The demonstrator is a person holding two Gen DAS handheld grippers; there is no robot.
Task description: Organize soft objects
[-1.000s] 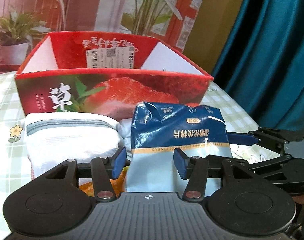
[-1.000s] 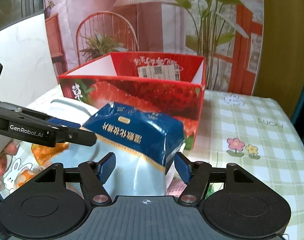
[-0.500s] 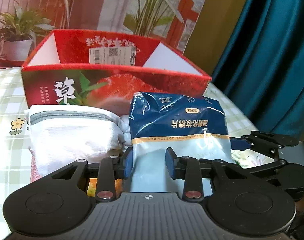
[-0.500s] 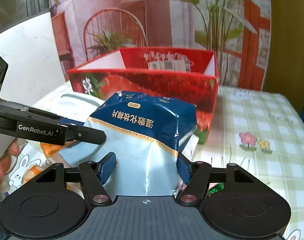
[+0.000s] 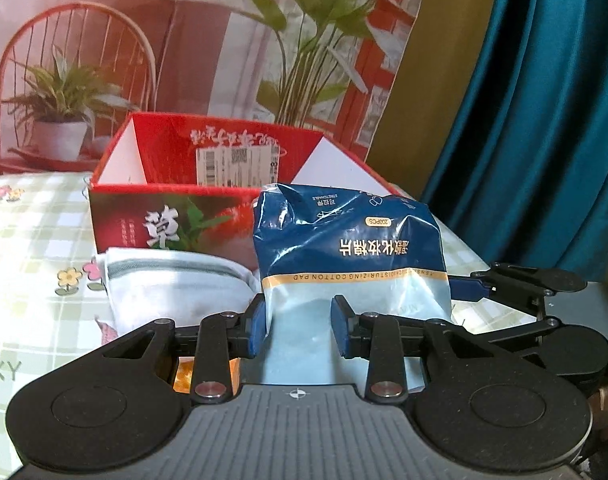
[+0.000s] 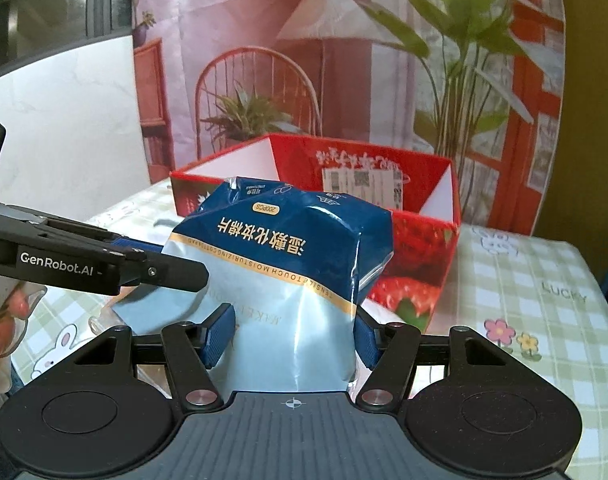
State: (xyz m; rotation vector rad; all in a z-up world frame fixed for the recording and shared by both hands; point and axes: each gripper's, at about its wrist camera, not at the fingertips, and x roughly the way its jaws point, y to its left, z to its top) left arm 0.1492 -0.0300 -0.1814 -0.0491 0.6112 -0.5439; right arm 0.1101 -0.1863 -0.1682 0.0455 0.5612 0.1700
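Blue pad bag point(image 5: 350, 264) now raised off table w/ box point(image 5: 208, 208) just beyond; left gripper point(image 5: 298, 322) was narrowed onto its near edge, right gripper point(image 6: 292, 336) clamped across it. Drop-in likely next.

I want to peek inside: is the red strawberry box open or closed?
Open. The red strawberry box has no lid on top; its white inner walls and a label inside show.
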